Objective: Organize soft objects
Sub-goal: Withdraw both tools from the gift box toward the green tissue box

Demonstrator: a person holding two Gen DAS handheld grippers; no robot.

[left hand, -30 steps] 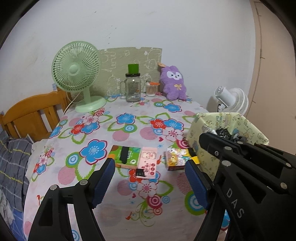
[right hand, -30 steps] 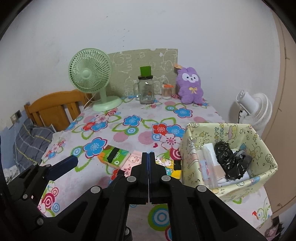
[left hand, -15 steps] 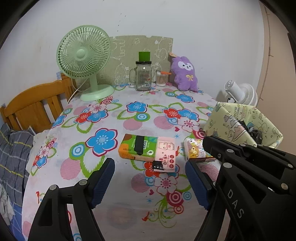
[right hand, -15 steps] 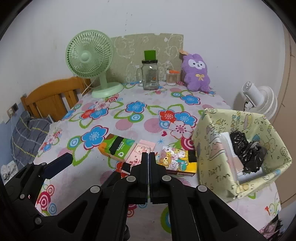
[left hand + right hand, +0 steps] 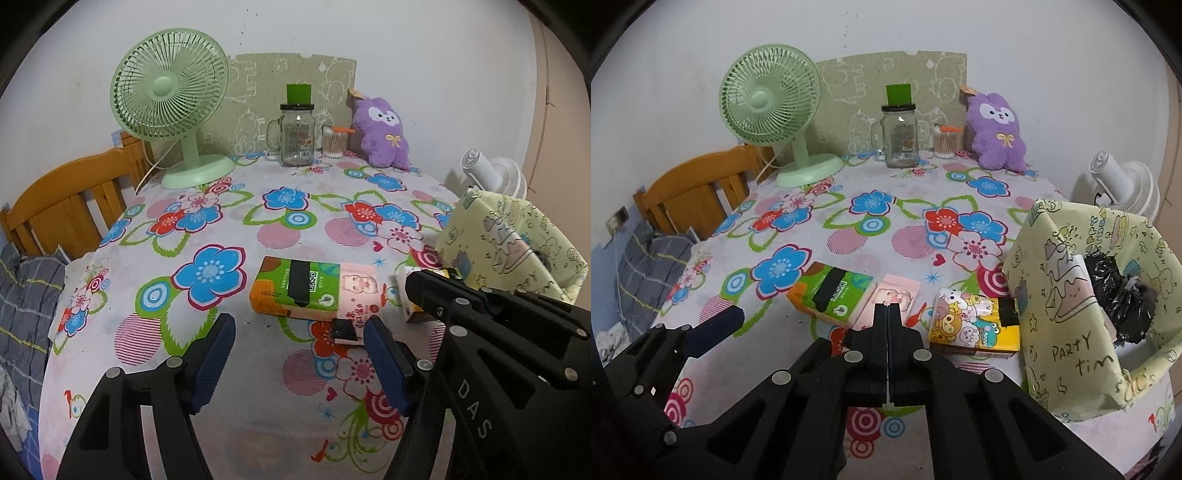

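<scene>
Now | left gripper [image 5: 299,345] jaws wide open, near green pack [image 5: 295,288] | right gripper [image 5: 887,314] jaws closed, empty | tip: go low, pinch its middle gently.

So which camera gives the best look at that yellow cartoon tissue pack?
The right wrist view: the yellow cartoon tissue pack lies in full sight beside the fabric bin. In the left wrist view the right gripper hides most of it, leaving only a sliver.

Glossy tissue pack [image 5: 295,290] – cloth tablecloth [image 5: 236,229], wooden chair [image 5: 70,206]
</scene>
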